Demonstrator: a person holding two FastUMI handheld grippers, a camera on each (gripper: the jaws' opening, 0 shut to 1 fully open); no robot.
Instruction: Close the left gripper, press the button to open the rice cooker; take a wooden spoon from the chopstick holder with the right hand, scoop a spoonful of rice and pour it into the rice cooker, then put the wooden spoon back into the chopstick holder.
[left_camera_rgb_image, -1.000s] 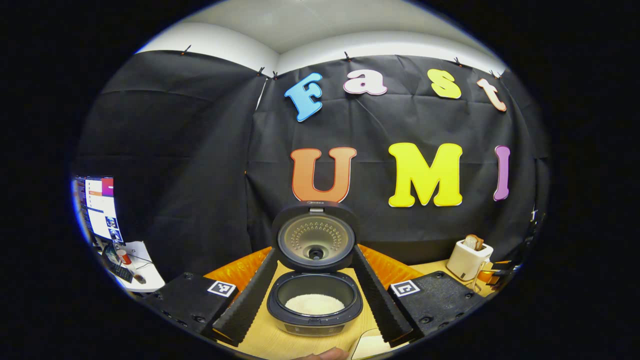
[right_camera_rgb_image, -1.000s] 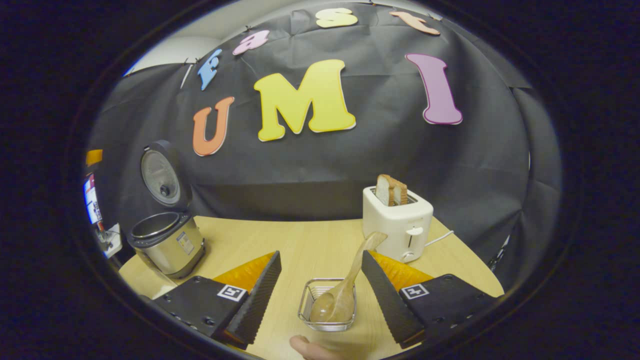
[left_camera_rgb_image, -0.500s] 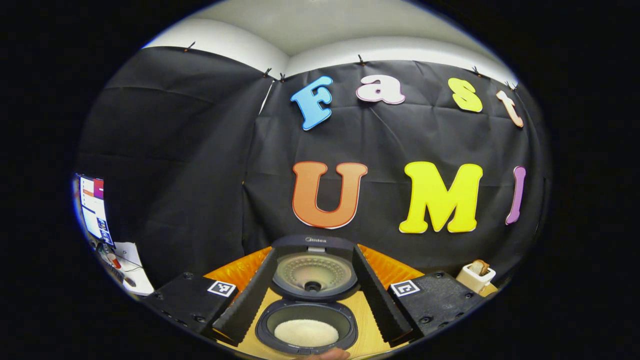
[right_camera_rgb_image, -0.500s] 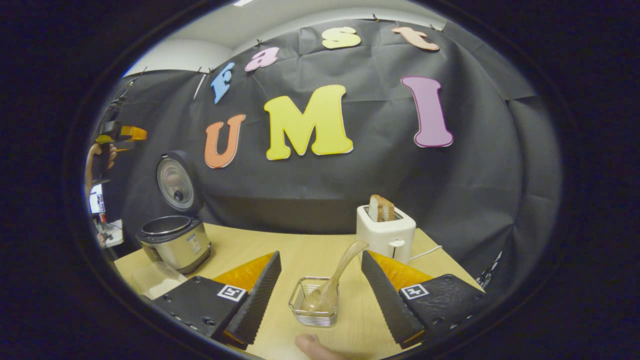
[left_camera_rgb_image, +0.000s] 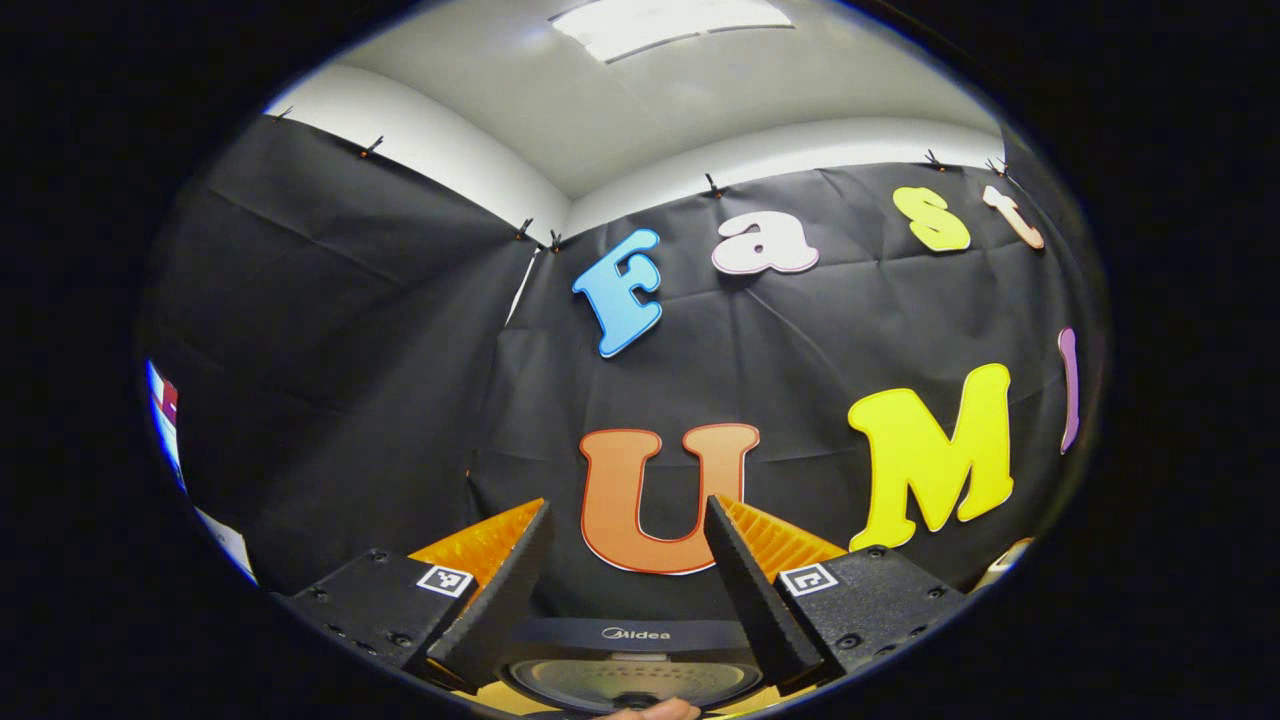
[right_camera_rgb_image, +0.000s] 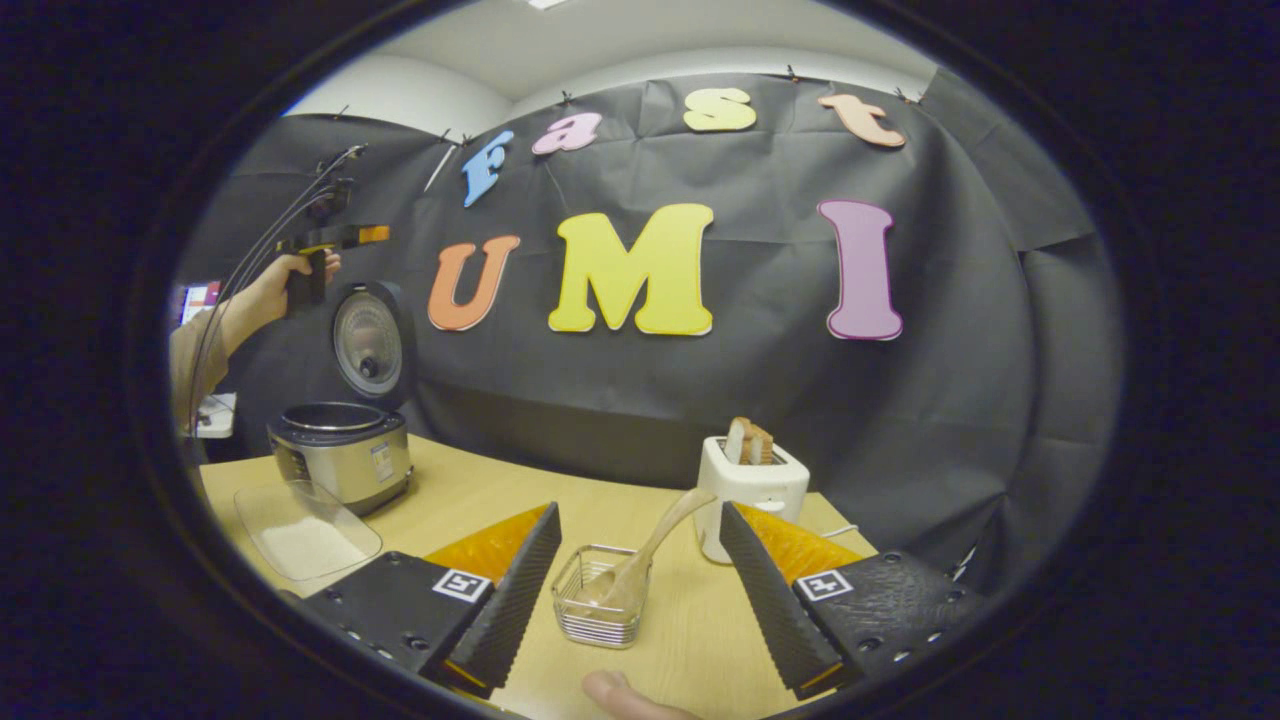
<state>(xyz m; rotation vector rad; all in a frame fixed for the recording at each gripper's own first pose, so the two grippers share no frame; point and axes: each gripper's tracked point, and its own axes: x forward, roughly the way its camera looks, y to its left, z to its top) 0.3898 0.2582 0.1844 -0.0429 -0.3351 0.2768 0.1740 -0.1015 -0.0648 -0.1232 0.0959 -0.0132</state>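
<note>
The rice cooker (right_camera_rgb_image: 340, 455) stands at the table's far left with its lid (right_camera_rgb_image: 367, 335) raised. In the left gripper view the lid's top edge (left_camera_rgb_image: 635, 660) sits at the bottom, between the fingers. My left gripper (left_camera_rgb_image: 625, 520) is open, empty and aimed up at the wall. In the right gripper view a hand holds the left gripper (right_camera_rgb_image: 365, 236) high above the cooker. My right gripper (right_camera_rgb_image: 635, 520) is open and empty, back from the wire chopstick holder (right_camera_rgb_image: 590, 625). The wooden spoon (right_camera_rgb_image: 665, 525) rests in the holder, handle leaning up to the right.
A clear tray of rice (right_camera_rgb_image: 305, 535) lies in front of the cooker. A white toaster (right_camera_rgb_image: 750, 480) with bread slices stands behind the holder, its cord trailing right. The wooden table (right_camera_rgb_image: 480, 500) lies bare between cooker and holder. A thumb (right_camera_rgb_image: 610, 690) shows at the bottom.
The left gripper rose and tilted upward, so the cooker's pot slid out of its view. The right gripper drew back and up from the holder, with the spoon left resting inside.
</note>
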